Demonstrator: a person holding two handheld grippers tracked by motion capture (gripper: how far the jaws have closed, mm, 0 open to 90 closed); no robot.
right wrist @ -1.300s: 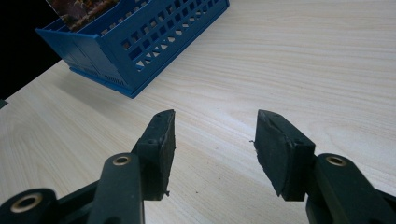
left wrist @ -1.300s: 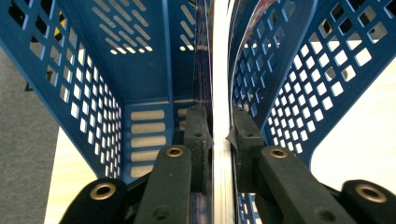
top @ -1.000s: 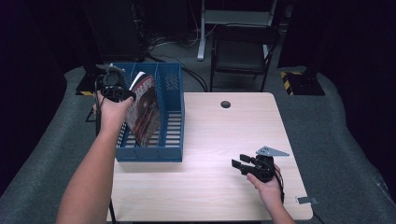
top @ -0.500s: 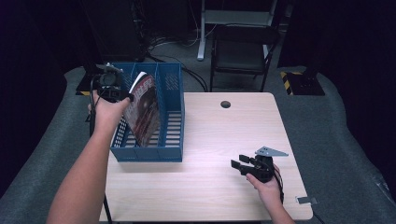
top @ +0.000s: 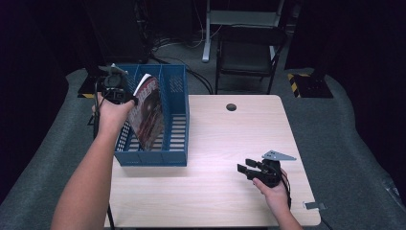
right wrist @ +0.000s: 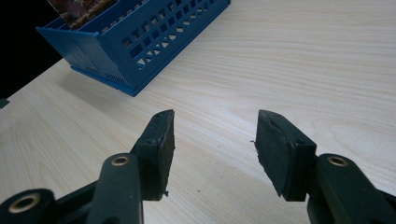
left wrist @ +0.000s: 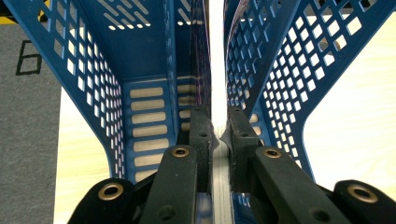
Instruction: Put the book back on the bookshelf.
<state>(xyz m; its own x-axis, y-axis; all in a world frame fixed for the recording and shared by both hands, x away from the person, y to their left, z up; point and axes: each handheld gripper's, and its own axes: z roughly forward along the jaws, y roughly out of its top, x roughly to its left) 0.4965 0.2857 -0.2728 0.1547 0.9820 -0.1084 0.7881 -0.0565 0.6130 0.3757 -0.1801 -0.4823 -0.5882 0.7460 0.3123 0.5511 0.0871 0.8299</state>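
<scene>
The left gripper (top: 125,97) is pinching the top edge of a magazine (top: 147,112) that is standing tilted in the middle slot of the blue file rack (top: 174,143); its jaws have just been closing, and in the left gripper view the pads (left wrist: 201,135) are pressing on the thin spine edge of the magazine (left wrist: 216,70) from both sides. The right gripper (top: 245,171) is resting low over the bare wooden table (top: 215,191), well apart from the rack, with its jaws spread and nothing between them.

The likely trouble is in the grip itself; the pads are biting a narrow strip near one corner, so the limp pages may be sagging or fanning out below, and a lift could be letting the magazine swing or slip free. A skewed pull could be dragging the cover against a perforated divider (left wrist: 170,51), creasing it or catching a page. Nothing is steadying the rack, which is sitting at the table's left edge; a snagged magazine could be tipping it or sliding it off.
</scene>
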